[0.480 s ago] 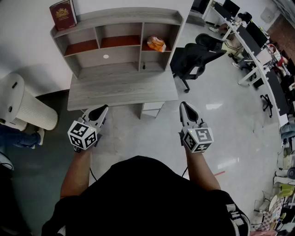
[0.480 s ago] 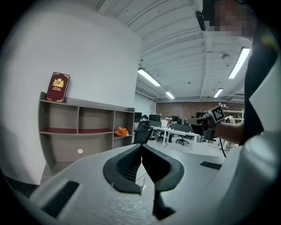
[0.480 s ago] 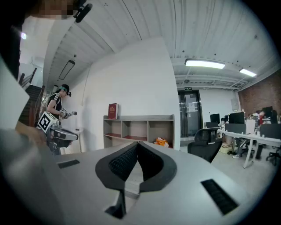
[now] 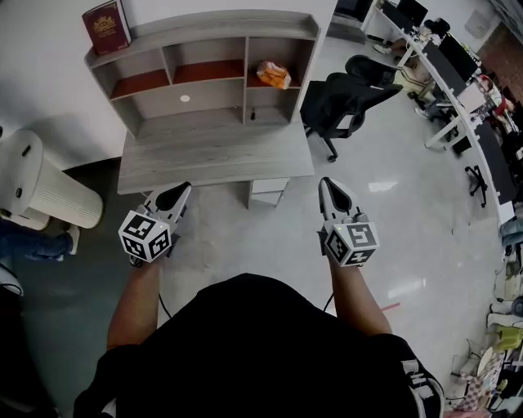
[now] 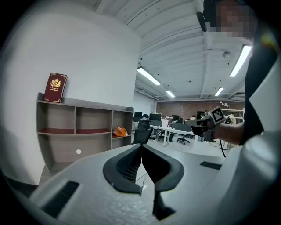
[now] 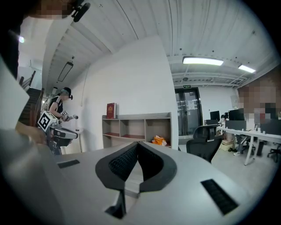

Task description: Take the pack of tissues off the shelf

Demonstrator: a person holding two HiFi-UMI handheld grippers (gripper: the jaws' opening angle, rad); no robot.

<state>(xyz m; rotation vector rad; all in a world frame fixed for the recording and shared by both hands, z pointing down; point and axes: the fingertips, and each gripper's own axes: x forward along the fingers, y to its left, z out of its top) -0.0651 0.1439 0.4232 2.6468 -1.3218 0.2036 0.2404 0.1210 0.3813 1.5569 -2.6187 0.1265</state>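
An orange pack of tissues [image 4: 274, 74] lies in the right-hand cubby of the grey desk shelf [image 4: 204, 49]; it also shows small and far off as the pack [image 5: 120, 131] in the left gripper view and the pack [image 6: 159, 141] in the right gripper view. My left gripper [image 4: 181, 188] hangs at the desk's front edge, jaws shut and empty. My right gripper [image 4: 325, 183] is held over the floor to the right of the desk, well short of the shelf, its jaws shut with nothing between them. Both point roughly level toward the shelf.
A red book [image 4: 104, 24] stands on the shelf's top at the left. A black office chair [image 4: 341, 92] sits right of the desk, a white ribbed bin [image 4: 41, 189] to the left. Rows of desks [image 4: 458, 82] fill the far right. Another person [image 6: 58, 107] stands at the left.
The desk and shelf sit slightly higher and further left in the head view; both grippers keep almost the same place and stay shut.
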